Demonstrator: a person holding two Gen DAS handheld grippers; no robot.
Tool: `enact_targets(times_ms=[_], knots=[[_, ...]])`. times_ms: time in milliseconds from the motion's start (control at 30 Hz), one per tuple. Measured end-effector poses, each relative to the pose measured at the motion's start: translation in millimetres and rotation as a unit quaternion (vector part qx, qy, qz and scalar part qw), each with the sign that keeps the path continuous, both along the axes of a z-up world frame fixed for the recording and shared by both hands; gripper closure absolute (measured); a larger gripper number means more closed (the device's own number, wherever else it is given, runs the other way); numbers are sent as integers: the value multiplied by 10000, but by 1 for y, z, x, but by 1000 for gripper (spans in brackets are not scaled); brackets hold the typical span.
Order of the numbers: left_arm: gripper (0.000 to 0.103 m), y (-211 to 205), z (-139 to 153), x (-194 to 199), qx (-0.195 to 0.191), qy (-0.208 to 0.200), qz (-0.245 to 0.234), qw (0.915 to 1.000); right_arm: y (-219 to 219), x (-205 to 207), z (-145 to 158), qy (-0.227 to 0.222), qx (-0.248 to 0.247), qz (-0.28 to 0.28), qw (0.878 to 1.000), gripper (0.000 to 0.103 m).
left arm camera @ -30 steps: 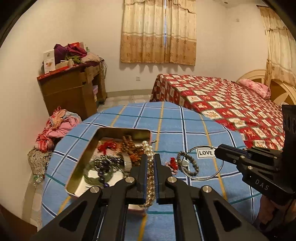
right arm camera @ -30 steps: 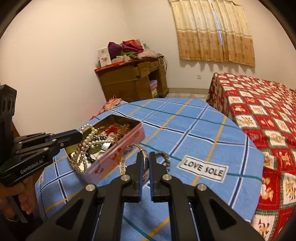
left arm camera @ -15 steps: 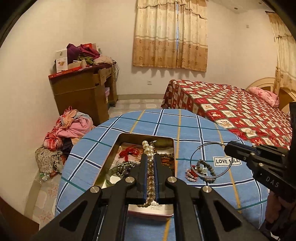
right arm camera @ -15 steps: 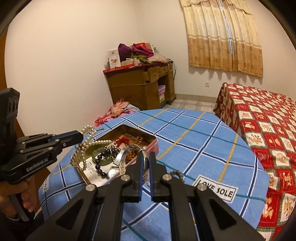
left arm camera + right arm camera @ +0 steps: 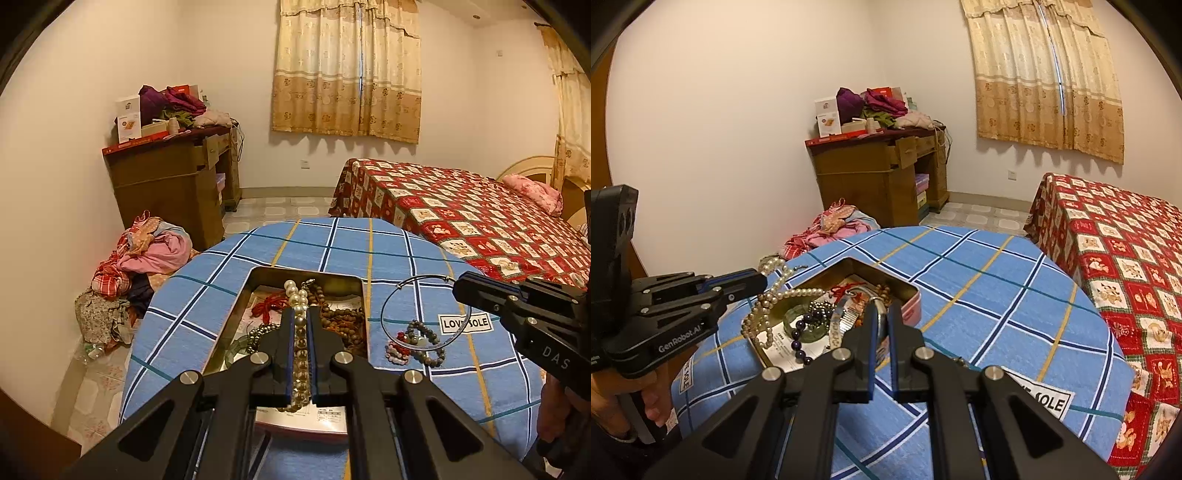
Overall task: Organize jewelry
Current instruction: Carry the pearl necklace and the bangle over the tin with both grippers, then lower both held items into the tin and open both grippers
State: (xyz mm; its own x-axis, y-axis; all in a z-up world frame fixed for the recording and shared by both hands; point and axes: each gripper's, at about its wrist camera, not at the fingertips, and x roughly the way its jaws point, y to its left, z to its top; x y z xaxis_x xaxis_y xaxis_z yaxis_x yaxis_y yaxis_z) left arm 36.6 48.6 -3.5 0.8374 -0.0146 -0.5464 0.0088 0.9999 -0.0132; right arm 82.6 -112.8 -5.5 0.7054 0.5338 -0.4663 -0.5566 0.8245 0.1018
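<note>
Here, both grippers hold jewelry over the open tin.
Left wrist view: the left gripper [image 5: 300, 325] is clamped on a pearl necklace [image 5: 297, 295] above the tin [image 5: 236, 317]; at three o'clock, bead bracelets [image 5: 421, 341] lie on the blue checked cloth [image 5: 317, 243].
Right wrist view: the right gripper [image 5: 881, 321] pinches a thin wire bangle [image 5: 882, 315]; pearls drape over the tin's rim at nine o'clock.
</note>
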Motion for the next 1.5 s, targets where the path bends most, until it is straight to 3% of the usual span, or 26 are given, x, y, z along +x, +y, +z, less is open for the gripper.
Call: enact_targets(times_ms=[667, 1500], knots=[[98, 28, -4, 24, 148, 81, 243, 9996, 31, 12, 2, -15, -51, 246, 9997, 96], [98, 38, -39, 38, 97, 501, 409, 9979, 82, 17, -38, 411, -551, 631, 9956, 96]])
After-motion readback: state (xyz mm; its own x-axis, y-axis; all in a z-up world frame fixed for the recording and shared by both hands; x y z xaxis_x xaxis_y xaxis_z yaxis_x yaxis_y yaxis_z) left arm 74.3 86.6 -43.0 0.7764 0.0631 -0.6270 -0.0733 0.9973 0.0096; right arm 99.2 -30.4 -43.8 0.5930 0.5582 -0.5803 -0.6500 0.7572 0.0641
